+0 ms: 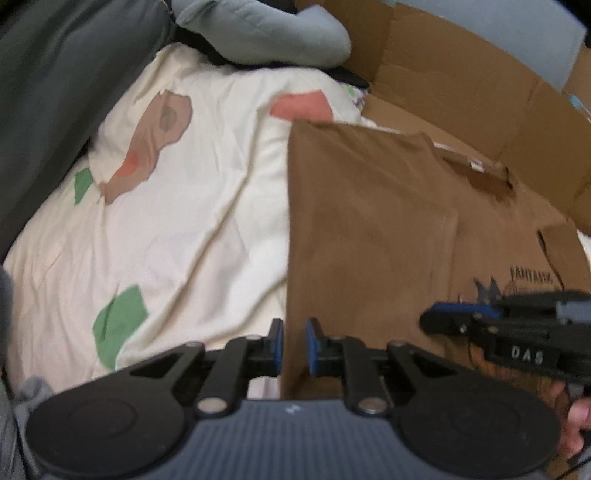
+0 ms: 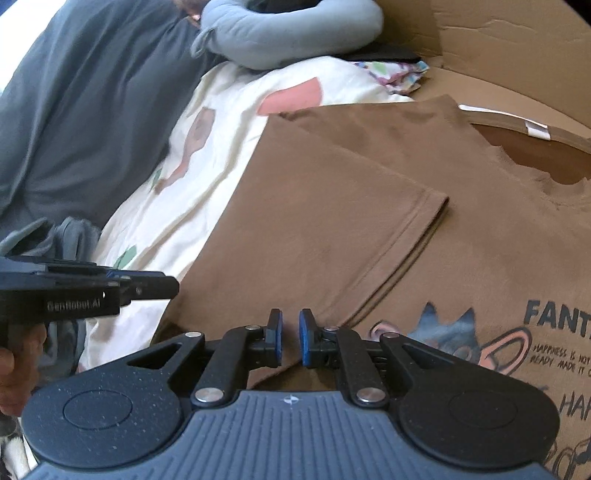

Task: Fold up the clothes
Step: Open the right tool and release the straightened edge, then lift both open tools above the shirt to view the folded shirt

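A brown T-shirt with a cartoon print and dark lettering lies flat on the cream bedding. Its left side is folded inward, and the sleeve rests across the front. My left gripper hovers over the folded left edge near the hem. Its blue pads stand slightly apart and nothing is pinched between them, so it is open. My right gripper is over the shirt's lower front beside the print, also slightly open and empty. Each gripper shows side-on in the other view: the right gripper and the left gripper.
Flattened cardboard lies under and behind the shirt's collar end. A grey-blue neck pillow sits at the back. A dark grey blanket is heaped on the left. The bedding has green, pink and brown patches.
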`<state>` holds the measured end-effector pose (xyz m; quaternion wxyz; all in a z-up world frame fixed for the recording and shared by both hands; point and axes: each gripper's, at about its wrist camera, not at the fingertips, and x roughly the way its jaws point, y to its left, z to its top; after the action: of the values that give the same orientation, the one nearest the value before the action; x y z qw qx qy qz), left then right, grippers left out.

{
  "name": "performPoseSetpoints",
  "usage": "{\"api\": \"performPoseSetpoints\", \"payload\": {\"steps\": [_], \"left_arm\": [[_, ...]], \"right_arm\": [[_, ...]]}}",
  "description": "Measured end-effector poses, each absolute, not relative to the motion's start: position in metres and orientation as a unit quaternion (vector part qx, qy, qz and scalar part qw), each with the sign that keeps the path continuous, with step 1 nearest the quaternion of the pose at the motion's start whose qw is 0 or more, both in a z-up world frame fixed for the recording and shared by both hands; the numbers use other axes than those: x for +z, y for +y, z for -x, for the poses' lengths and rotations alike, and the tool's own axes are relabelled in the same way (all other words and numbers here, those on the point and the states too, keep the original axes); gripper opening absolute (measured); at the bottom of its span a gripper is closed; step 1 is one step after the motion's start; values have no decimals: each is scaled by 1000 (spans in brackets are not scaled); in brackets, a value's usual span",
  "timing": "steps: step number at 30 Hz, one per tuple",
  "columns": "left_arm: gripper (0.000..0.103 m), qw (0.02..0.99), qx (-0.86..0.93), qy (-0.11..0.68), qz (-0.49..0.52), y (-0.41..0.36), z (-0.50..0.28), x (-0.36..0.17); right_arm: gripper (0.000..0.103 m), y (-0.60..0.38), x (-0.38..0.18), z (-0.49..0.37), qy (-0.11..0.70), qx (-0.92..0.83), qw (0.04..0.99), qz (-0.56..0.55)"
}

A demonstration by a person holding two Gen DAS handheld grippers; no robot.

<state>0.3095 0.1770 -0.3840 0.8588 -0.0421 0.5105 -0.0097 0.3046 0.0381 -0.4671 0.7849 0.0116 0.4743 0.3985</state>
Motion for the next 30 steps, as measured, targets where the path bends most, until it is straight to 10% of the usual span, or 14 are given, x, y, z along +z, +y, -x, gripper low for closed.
{"api": "performPoseSetpoints", "payload": {"steps": [6,30], "left_arm": [[42,852,6,524,6,172,-297,-396],[19,853,46,518,41,176,-286,-387]], "right_arm": [[19,39,-469,-288,478,404,780,16],[30,-60,-450,-308,552,335,763,35]]}}
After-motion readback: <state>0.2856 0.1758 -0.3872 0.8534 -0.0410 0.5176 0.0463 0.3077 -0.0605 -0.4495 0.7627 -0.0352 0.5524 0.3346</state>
